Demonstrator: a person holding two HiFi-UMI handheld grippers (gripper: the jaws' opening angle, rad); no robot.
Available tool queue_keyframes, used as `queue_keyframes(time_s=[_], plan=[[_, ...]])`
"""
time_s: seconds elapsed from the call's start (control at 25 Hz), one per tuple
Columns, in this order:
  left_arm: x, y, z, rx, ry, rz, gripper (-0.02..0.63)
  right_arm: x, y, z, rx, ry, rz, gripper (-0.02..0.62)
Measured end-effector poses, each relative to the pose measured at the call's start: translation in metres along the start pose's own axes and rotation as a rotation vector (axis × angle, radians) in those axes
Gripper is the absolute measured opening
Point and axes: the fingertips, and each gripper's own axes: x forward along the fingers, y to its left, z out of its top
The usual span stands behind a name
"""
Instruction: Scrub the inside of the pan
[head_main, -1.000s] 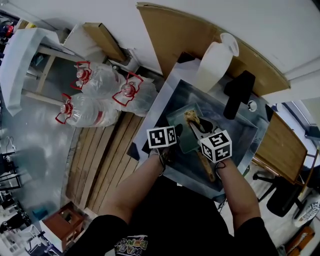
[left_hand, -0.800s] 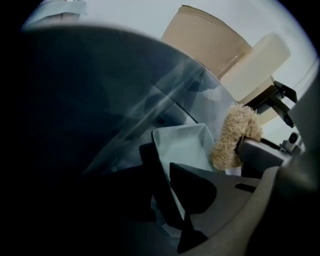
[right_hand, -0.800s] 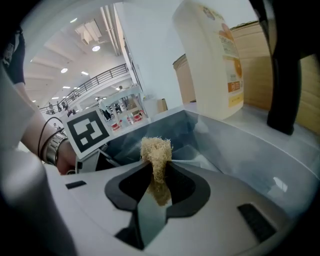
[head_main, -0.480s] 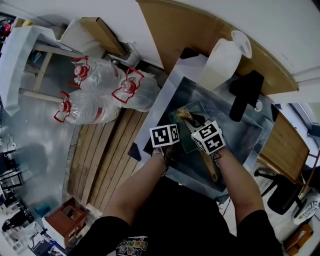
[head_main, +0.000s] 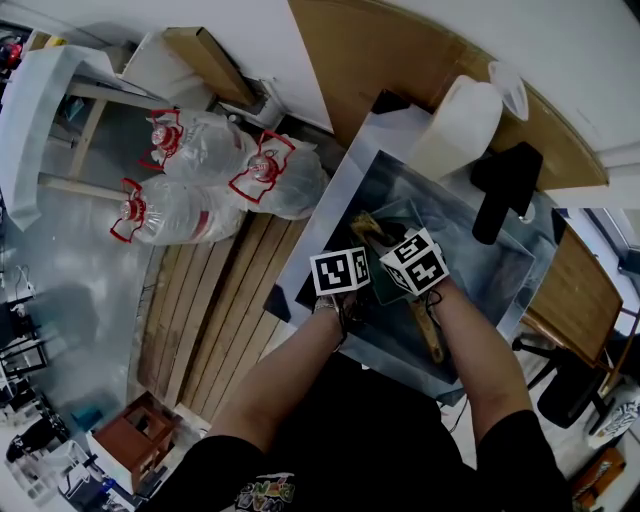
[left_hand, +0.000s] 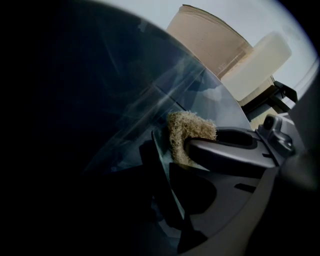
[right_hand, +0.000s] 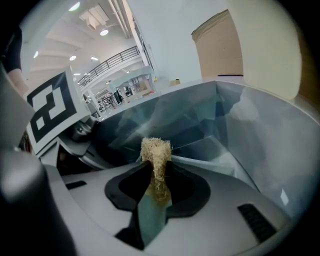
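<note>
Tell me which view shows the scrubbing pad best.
Right gripper view: the scrubbing pad sits centred, pinched between the right gripper's jaws. Left gripper view shows it side-on; head view only a distant sliver.

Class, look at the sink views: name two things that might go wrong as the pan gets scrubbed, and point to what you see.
1. The right hand-held gripper pinches only a narrow part of the scrubber, so hard strokes may pull it loose.
2. The left hand-held gripper seems to clamp just the thin rim of the pan, so the pan might pivot or slide in the sink.
</note>
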Motion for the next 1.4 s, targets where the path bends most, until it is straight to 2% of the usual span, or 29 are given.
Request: queue_keyframes(time_s=[0.36,0.8,0.92,1.4], plan=[[0.001,0.001,0.000,0.000,0.002,0.000,0.084,-0.002,-0.013,-0.001,0.054,-0.005,-0.075,0.101],[0.001,0.001,0.000,-0.002,0.000,0.002,0.084,-0.034,-0.078,-0.016,0.174,0.019,-0.375,0.101],[0.001,0.001,0.000,-0.002,0.000,0.003,0.084,-0.037,-0.082,-0.017,0.214,0.009,-0.390,0.101],[0.003,0.001,-0.001,-0.003,-0.002,0.002,0.086,-0.041,-0.082,-0.019,0.244,-0.010,-0.379,0.101]])
